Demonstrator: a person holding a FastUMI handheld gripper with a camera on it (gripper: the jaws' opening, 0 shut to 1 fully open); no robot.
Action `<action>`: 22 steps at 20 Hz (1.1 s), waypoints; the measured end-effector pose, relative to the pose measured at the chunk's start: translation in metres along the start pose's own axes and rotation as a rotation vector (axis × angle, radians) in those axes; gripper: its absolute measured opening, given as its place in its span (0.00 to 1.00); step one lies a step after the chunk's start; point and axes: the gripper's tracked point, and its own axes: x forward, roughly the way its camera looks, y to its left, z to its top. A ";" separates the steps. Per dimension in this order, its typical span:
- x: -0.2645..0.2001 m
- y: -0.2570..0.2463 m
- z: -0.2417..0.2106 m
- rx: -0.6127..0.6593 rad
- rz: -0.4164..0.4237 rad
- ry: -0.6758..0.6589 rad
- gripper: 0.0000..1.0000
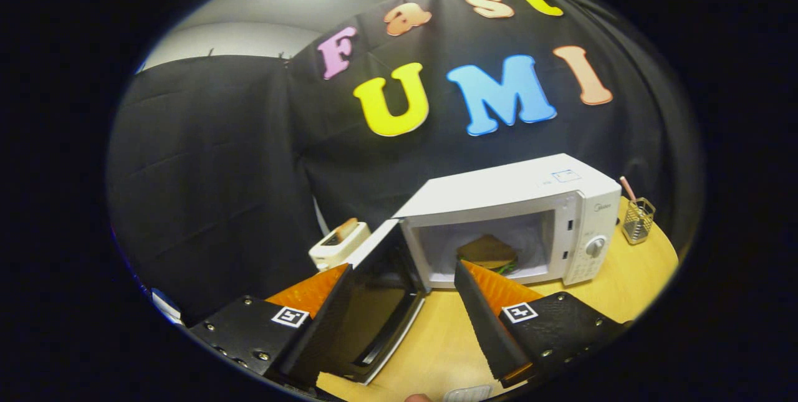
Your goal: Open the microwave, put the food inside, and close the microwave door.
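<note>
The gripper (402,274) sits at the bottom centre of the frame with its jaws wide apart and nothing between the pads; the left finger (324,308) and right finger (486,315) frame bare air and a strip of the wooden table (436,339). The microwave door (380,308) stands swung open in the lower middle, its dark glass panel just beside the inner face of the left finger, whether touching or merely near I cannot tell. Beyond the fingertips, in the centre right, the white microwave (511,215) shows its open cavity, and the food (489,252), a brownish slab on something green, already lies inside. By that layout, loading looks done and closing the door is what remains. The risk lies in the push: the left finger is on the inner, glass side of the door, so a swing from there could drive the door further open or slip off the smooth pane; a push too near the hinge would need more force and might shove the whole microwave across the table. To the left of centre a toaster (340,243) stands behind the door, and a wire holder (639,220) sits at the right, well apart from the door's path.
</note>
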 end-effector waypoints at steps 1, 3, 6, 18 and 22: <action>-0.006 0.019 -0.003 -0.019 0.048 0.005 0.97; -0.015 0.059 -0.007 -0.048 0.141 0.012 0.97; -0.025 0.111 -0.014 -0.105 0.258 0.004 0.97; -0.018 0.221 -0.129 -0.221 0.471 0.202 0.60; 0.007 0.189 -0.154 -0.260 0.337 0.242 0.01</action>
